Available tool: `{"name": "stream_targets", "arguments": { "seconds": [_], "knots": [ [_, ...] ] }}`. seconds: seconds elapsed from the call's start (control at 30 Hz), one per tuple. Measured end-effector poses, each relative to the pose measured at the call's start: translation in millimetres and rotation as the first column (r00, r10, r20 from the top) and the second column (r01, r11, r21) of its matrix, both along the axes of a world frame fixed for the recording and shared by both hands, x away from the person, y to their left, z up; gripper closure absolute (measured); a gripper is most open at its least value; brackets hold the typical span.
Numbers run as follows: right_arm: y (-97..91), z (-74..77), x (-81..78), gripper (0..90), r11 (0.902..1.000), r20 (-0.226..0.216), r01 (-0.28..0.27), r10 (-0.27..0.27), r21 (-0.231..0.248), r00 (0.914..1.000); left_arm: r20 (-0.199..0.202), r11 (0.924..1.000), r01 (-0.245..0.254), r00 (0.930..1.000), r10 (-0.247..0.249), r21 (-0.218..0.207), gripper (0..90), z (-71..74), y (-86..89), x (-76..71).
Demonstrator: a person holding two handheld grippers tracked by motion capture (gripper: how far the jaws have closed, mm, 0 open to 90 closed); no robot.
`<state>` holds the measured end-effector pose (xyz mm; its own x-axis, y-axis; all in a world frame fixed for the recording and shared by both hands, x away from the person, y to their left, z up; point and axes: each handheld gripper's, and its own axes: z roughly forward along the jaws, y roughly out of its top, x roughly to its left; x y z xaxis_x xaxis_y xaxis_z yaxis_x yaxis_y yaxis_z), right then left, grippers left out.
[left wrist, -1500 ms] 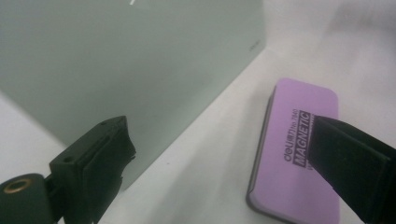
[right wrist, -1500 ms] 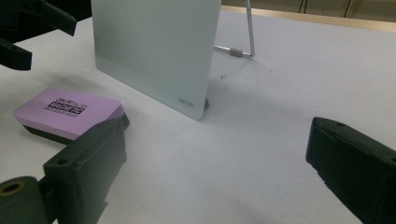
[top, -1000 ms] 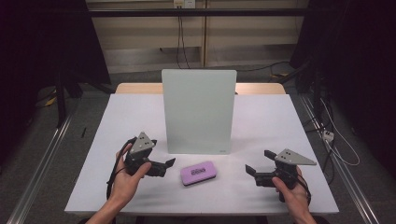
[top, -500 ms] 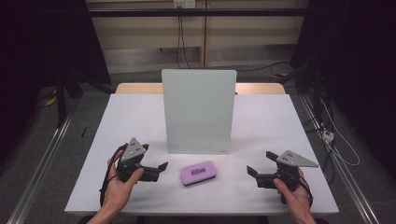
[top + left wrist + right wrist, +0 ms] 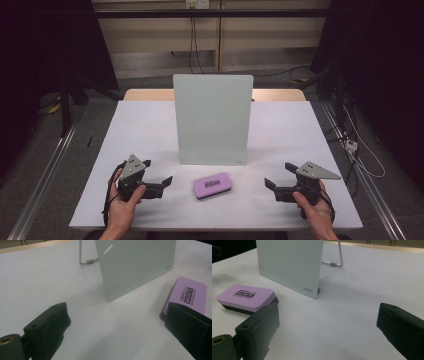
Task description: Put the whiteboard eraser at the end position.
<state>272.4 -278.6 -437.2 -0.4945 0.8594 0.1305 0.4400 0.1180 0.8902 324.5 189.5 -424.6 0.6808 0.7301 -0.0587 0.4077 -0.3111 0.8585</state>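
One purple magnetic eraser (image 5: 212, 184) is lying flat on the white table (image 5: 150, 125), just in front of the upright glass board (image 5: 212, 120) and between both grippers. Nothing is touching it, so the work is sitting at the approach step. The left gripper (image 5: 167, 181) is resting nearer, jaws wide apart and pointing at the eraser; the right gripper (image 5: 268, 183) is waiting farther off, jaws likewise apart. Next, I judge, one gripper needs to be straddling the eraser's short sides squarely before closing. A wire stand (image 5: 334, 263) is propping the board from behind. Beyond the table, dark curtains and trailing floor cables (image 5: 360, 160) are surrounding the scene.
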Motion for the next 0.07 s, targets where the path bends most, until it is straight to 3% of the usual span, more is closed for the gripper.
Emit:
{"name": "stream_targets", "arguments": {
  "seconds": [0.07],
  "knots": [
    [-0.3, -0.5, 0.8, 4.5, 1.0000, -0.001, -0.004, 0.004, -0.003, 1.0000, -0.011, 1.0000, 0.003, 0.9999, -0.003, -0.001, 5.1, -0.9, -0.7, 0.7]
  ]
}}
